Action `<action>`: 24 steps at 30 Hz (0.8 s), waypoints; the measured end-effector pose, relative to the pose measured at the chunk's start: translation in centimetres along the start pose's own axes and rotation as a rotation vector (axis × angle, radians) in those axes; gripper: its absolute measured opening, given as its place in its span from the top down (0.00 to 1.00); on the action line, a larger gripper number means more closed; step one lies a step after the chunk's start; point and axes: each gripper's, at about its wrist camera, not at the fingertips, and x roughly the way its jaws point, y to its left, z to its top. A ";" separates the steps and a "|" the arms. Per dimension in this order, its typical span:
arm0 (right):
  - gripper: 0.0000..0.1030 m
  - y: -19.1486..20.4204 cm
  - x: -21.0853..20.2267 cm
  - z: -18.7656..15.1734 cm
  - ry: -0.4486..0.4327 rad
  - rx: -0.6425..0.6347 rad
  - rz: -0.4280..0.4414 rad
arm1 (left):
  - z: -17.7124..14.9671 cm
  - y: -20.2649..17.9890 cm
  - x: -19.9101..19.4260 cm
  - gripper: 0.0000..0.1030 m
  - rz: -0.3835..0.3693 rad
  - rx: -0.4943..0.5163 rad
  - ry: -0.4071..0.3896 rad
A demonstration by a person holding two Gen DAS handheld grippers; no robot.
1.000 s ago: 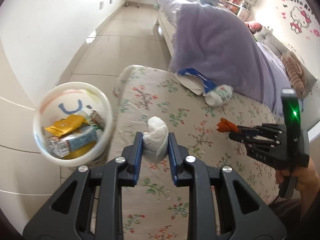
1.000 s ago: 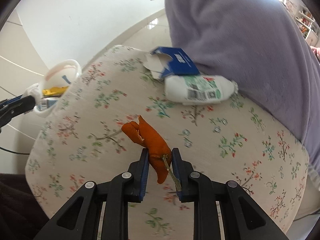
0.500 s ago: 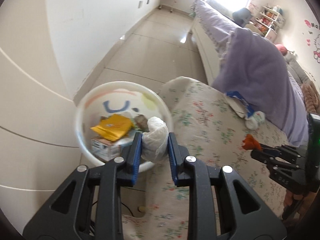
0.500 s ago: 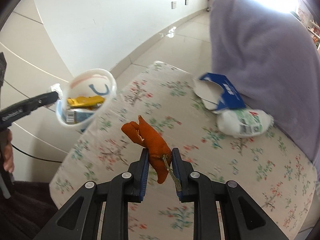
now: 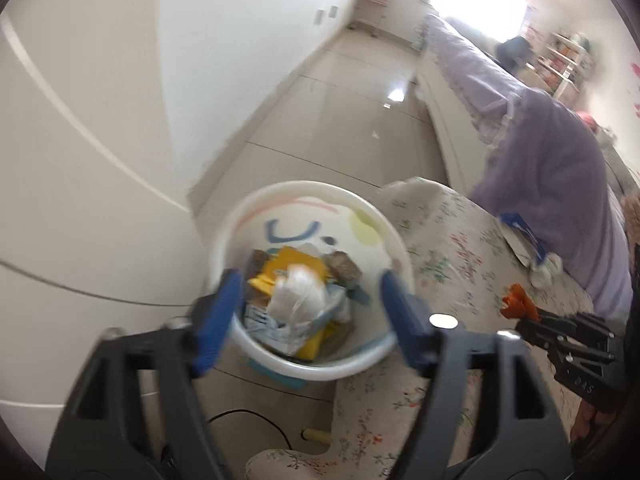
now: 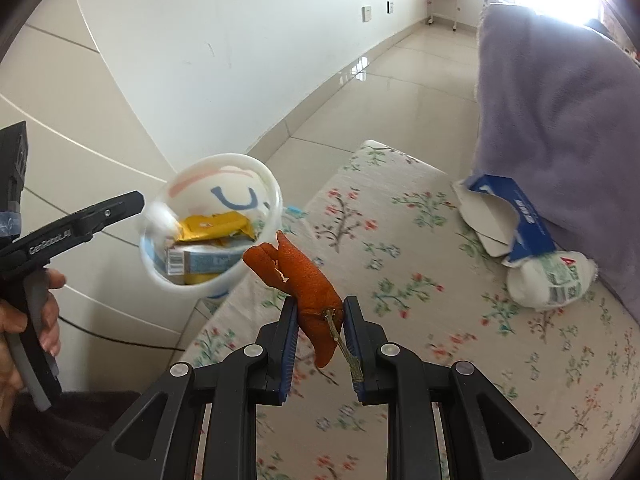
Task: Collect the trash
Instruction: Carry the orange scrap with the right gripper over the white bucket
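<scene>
Both tongs hang near the white bin. My left tongs, blurred, have just spread, the white wad loose over the bin's trash. My right tongs pinch orange peel beside the bin.

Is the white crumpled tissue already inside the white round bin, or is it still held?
Inside: white crumpled tissue lies on trash in white round bin; the left gripper just opened.

Floral cushion, purple blanket draped over it, glossy tiled floor, white wall
</scene>
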 end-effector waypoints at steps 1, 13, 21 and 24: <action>0.78 0.3 0.2 0.2 -0.001 0.000 0.003 | 0.1 0.3 0.1 0.21 0.012 -0.009 0.007; 0.78 3.8 2.7 2.1 -0.009 -0.012 0.041 | -1.0 2.6 -0.8 0.05 0.088 0.006 0.041; 0.78 5.2 4.5 3.2 -0.029 0.018 0.091 | -1.4 3.7 -1.5 0.04 0.109 0.042 0.044; 0.76 5.3 4.8 3.7 -0.046 0.039 0.129 | -1.3 4.0 -1.9 0.03 0.100 0.033 0.039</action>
